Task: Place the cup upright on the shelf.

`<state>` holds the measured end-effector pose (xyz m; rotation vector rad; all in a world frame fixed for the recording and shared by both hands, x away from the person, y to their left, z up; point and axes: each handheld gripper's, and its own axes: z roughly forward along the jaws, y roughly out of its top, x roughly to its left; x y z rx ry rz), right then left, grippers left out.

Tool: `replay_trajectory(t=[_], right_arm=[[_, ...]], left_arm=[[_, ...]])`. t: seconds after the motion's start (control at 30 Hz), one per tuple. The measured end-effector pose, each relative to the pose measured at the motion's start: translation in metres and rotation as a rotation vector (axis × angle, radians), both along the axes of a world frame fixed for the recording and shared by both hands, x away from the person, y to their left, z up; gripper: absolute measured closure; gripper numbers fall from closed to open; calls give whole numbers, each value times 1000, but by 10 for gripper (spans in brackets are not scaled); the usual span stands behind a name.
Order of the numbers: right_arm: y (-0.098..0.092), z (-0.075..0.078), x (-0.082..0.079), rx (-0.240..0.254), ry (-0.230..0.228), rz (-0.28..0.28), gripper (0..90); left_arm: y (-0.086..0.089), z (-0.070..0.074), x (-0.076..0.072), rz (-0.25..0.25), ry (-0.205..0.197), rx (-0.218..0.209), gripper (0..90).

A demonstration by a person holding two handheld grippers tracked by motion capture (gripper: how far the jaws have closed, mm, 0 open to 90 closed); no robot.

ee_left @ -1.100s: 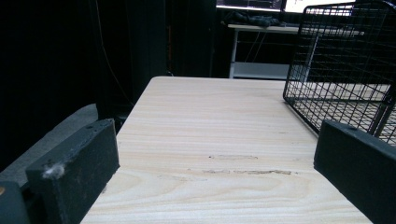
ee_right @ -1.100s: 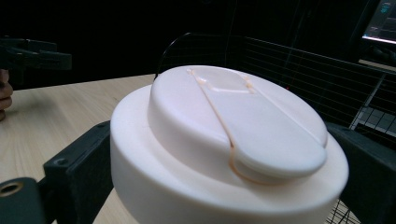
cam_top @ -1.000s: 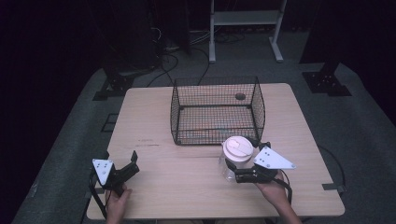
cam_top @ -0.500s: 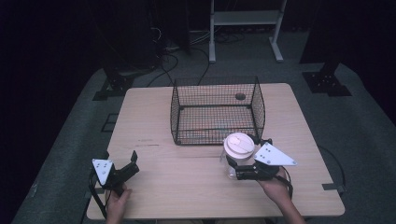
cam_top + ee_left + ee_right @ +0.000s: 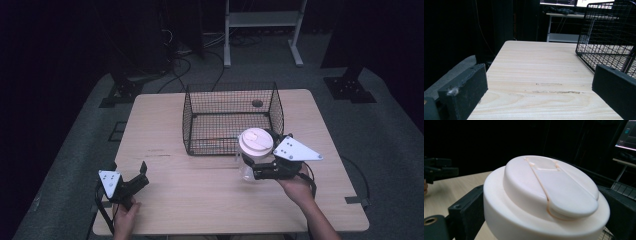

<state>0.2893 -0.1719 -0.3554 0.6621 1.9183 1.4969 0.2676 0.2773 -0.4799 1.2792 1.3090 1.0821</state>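
A clear container with a wide white lid (image 5: 255, 141) is held just in front of the black wire basket (image 5: 187, 125), near its right front corner. My right gripper (image 5: 254, 169) is shut on the container's body below the lid, its grey plate pointing right. In the right gripper view the lid (image 5: 546, 195) sits between both black fingers (image 5: 464, 210). My left gripper (image 5: 141, 176) rests open and empty near the table's front left corner. In the left gripper view, bare wood lies between the jaws of the left gripper (image 5: 537, 100), with the basket (image 5: 609, 37) ahead to the right.
The basket stands open-topped at the back middle of the wooden table (image 5: 165, 120). A small dark round spot (image 5: 257, 103) shows at the basket's far side. A white metal frame (image 5: 260, 20) and cables lie on the floor beyond the table.
My right gripper has carried the lidded container up and away from the person, closer to the basket's front. The left gripper has stayed put.
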Motion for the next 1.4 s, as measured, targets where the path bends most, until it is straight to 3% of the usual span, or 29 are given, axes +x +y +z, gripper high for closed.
replay_trajectory(t=[0.33, 0.73, 1.17, 1.4], right_arm=[[7, 28, 13, -15, -13, 6, 43], [22, 61, 45, -26, -26, -2, 43], [36, 77, 82, -56, -19, -30, 43], [42, 79, 99, -44, -10, -49, 43]], left_arm=[[0, 0, 0, 0, -1, -4, 0], [0, 0, 0, -1, -2, -3, 0], [0, 0, 0, -3, -3, -4, 0], [0, 0, 0, -5, -3, -4, 0]])
